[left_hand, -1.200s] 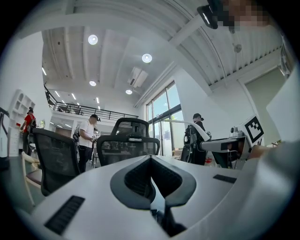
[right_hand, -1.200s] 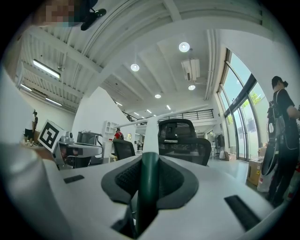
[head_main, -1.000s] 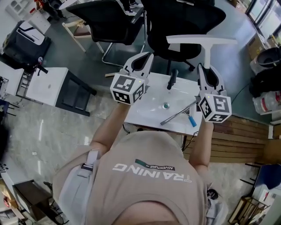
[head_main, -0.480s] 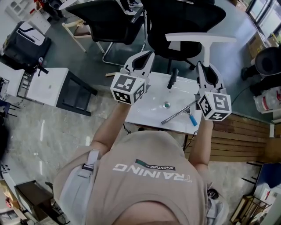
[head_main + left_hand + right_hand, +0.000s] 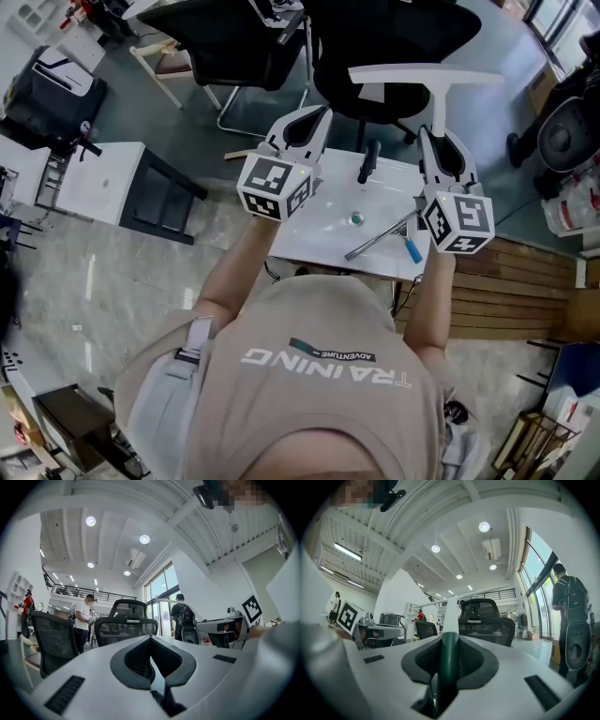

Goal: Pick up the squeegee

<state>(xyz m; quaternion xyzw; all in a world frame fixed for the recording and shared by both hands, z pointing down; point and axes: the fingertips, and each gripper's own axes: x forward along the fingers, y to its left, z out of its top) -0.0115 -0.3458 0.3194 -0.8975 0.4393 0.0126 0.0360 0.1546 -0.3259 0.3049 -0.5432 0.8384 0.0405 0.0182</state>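
The squeegee has a long white blade (image 5: 427, 77) on a white stem and a dark green handle (image 5: 449, 663). My right gripper (image 5: 439, 142) is shut on that handle and holds the squeegee in the air beyond the table's far edge, blade away from me. In the right gripper view the white stem (image 5: 451, 613) rises straight out from between the pads. My left gripper (image 5: 312, 118) hangs level beside it at the left, shut with nothing between its fingers (image 5: 151, 641).
Below the grippers stands a small white table (image 5: 314, 234) with a black-handled tool (image 5: 368, 161), a metal rod with a blue grip (image 5: 380, 239) and a small round object (image 5: 355, 219). Black office chairs (image 5: 394, 37) stand behind. A white cabinet (image 5: 103, 183) is at the left, a person (image 5: 562, 131) at the right.
Both grippers and the squeegee keep their places. A person at the right edge has walked further into the head view.
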